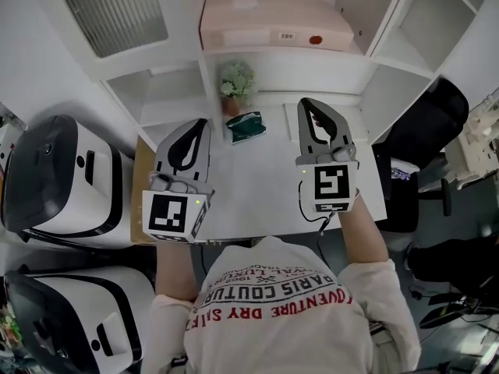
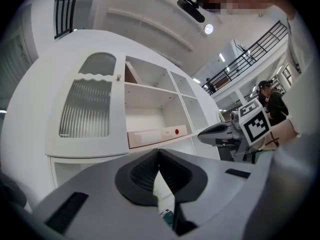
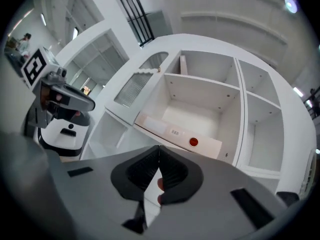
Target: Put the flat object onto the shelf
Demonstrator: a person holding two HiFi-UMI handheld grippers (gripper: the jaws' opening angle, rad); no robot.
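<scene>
Two grippers: we hold both over the white table, marker cubes toward us, tips pointing at the shelving
Left gripper: jaws closed tip to tip; nothing between them; it hovers over the table's left part
Right gripper: jaws pressed together; empty; it hovers over the table's right part, well apart from the left one
Flanks: white-and-black machines stand left of the table; a black chair stands to its right
Green pouch: lies on the table toward its back edge; between the two gripper tips; touching neither
Potted plant: small, with pale green leaves and a brownish pot; just behind the pouch, at the foot of the shelving
Shelf unit: white, with open compartments; stands behind the table; a ribbed door closes its upper left part
Flat object: a pale pink flat box; we find it lying flat in the wide middle compartment, above the plant; its front edge carries a small label and a red dot; well apart from both grippers
</scene>
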